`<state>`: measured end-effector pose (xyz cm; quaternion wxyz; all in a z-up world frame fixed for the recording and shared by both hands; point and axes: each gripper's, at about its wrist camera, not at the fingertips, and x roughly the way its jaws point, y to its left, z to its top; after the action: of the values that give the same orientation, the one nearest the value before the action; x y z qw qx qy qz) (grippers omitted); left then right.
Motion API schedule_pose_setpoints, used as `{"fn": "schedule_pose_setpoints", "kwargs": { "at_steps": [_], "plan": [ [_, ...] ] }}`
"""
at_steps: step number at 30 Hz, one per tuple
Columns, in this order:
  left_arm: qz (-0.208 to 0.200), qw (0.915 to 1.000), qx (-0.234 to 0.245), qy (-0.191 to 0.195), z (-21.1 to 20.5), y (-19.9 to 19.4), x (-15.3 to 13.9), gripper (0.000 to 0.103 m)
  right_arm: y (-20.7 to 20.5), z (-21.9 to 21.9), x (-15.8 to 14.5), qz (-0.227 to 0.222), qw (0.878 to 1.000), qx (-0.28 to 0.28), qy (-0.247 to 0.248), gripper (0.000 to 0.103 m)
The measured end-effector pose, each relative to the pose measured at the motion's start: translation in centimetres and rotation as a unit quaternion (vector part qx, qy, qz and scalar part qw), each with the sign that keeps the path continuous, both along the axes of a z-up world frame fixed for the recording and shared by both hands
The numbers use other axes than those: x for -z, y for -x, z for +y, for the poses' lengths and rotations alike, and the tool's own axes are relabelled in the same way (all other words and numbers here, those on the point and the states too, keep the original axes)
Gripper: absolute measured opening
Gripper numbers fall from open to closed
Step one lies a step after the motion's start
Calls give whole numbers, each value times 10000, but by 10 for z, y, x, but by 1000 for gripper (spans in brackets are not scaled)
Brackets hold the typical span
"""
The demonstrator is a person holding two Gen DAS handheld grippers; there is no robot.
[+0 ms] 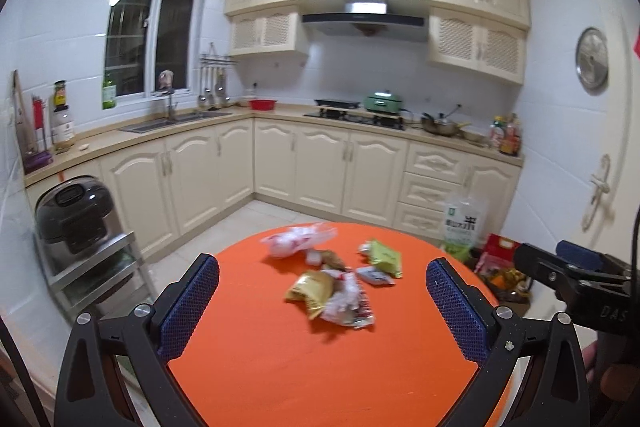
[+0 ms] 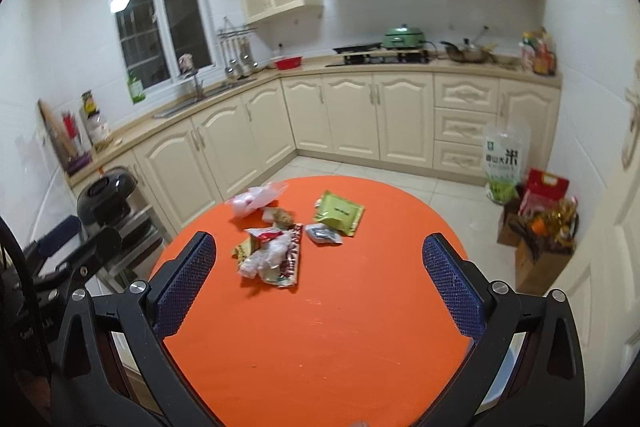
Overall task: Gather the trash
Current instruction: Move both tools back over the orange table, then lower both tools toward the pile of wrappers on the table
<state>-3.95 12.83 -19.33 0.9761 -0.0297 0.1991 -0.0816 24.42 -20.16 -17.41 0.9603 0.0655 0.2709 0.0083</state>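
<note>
A round orange table [image 1: 280, 359] carries a small heap of trash. In the left wrist view I see a white and red plastic bag [image 1: 294, 241], a green packet [image 1: 385, 257], a gold wrapper [image 1: 310, 291], a crumpled white and red wrapper [image 1: 349, 305] and a small silver packet [image 1: 374, 275]. My left gripper [image 1: 323, 265] is open above the near side of the table, with nothing between its blue pads. My right gripper [image 2: 320, 242] is open too, with the same green packet [image 2: 340, 213] and crumpled wrapper [image 2: 276, 257] ahead of it. Both grippers are short of the trash.
A black rice cooker [image 1: 74, 211] stands on a metal rack left of the table. A rice bag [image 2: 502, 159] and open boxes of goods [image 2: 540, 227] stand on the floor at the right, near a door [image 1: 600, 187]. Cream cabinets [image 1: 320, 163] line the far walls.
</note>
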Motion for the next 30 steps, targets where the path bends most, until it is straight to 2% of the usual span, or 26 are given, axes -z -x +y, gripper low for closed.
{"fn": "schedule_pose_setpoints", "kwargs": {
  "at_steps": [4, 6, 8, 13, 24, 28, 30],
  "plan": [
    [90, 9999, -116, -38, -18, 10, -1, 102, -7, 16, 3, 8, 9998, -179, 81, 103],
    [120, 9998, -163, -72, -40, 4, -9, 102, -10, 20, 5, 27, 9997, -208, 144, 103],
    [158, 9997, -185, -83, -45, -4, -14, 102, -14, 25, 7, 58, 9995, -243, 187, 103],
    [371, 9991, -221, -7, -49, -58, -14, 102, -33, 28, 21, 241, 9990, -300, 229, 103],
    [951, 9952, -201, 130, -46, -148, 19, 102, -94, 28, 79, 1100, 9927, -468, 143, 102],
    [1161, 9931, -155, 108, -50, -184, 28, 102, -117, 34, 102, 1421, 9884, -526, 116, 96],
    [1259, 9919, -137, 93, -51, -198, 34, 102, -132, 36, 115, 1588, 9857, -554, 99, 88]
  ]
}}
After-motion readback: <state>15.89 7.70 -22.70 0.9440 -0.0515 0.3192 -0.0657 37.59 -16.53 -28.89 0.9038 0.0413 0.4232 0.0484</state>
